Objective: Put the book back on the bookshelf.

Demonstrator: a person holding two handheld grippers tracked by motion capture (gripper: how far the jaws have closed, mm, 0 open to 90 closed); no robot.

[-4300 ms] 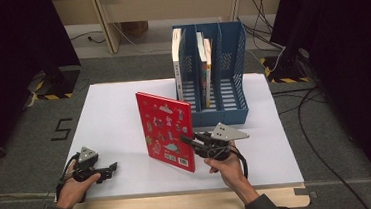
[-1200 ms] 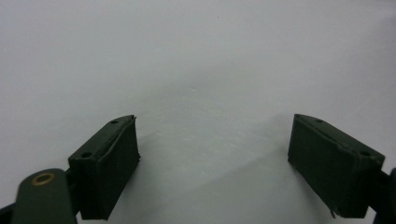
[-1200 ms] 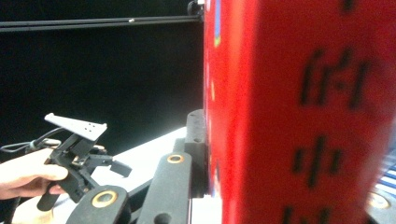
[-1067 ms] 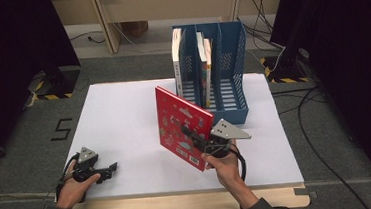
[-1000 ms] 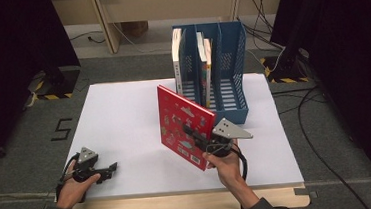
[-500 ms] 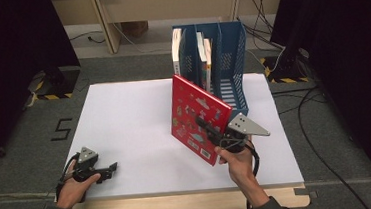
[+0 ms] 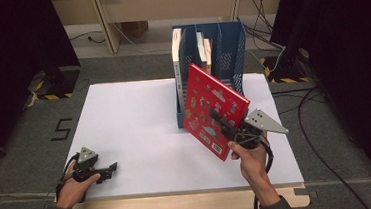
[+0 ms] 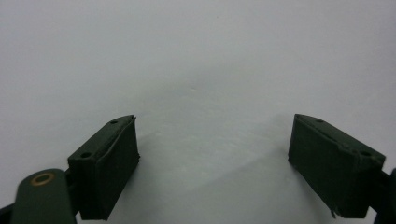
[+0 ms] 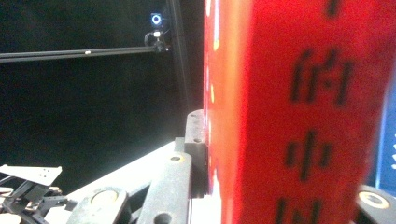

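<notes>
Left gripper (image 7: 109, 168) rests at the table's (image 7: 134, 118) near left corner in my left hand (image 7: 74, 186); the left gripper view shows its jaws spread apart over bare white surface, nothing between them. Right gripper (image 7: 219, 122) is clamped on the red book (image 7: 214, 107), which I hold tilted above the table, in front of the blue file rack (image 7: 229, 51). The right gripper view adds blurred black characters on the spine; one jaw is hidden behind the book.
</notes>
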